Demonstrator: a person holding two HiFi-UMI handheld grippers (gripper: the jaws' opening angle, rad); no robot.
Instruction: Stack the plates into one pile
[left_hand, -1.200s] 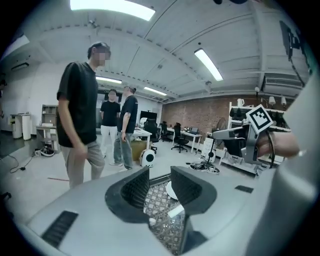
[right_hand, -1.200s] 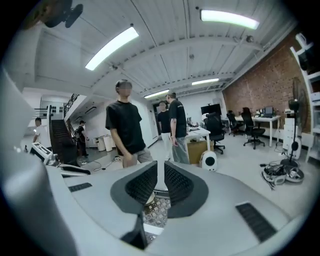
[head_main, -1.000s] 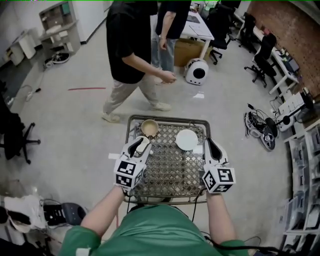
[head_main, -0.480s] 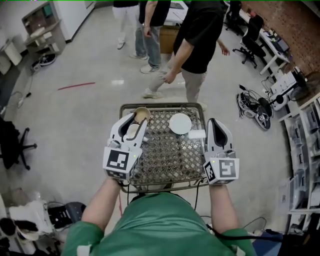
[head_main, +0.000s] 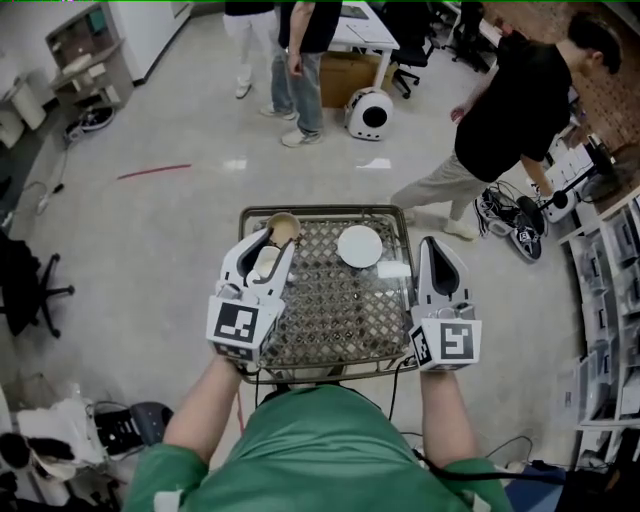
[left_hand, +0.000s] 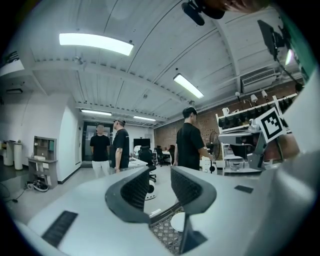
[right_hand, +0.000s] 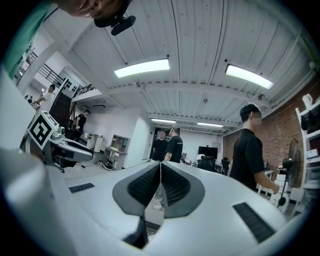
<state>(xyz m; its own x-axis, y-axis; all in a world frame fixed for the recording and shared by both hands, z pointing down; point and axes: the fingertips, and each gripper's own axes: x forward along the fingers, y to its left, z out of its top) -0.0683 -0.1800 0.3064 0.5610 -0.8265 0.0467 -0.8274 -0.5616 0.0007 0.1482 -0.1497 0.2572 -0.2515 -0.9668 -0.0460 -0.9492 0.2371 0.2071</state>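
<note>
The left gripper (head_main: 272, 245) and right gripper (head_main: 433, 243) have risen over the cart (head_main: 320, 211) while a bystander (head_main: 505, 110) crosses to the right. Left jaws gape, empty; right jaws are closed on nothing. A white plate (head_main: 359, 246) and tan dish (head_main: 283, 228) sit apart at the cart's far end.

The round white plate (head_main: 359, 246) looks smooth and glossy; the lattice-topped metal desk (head_main: 330, 320) under it looks dull grey.
</note>
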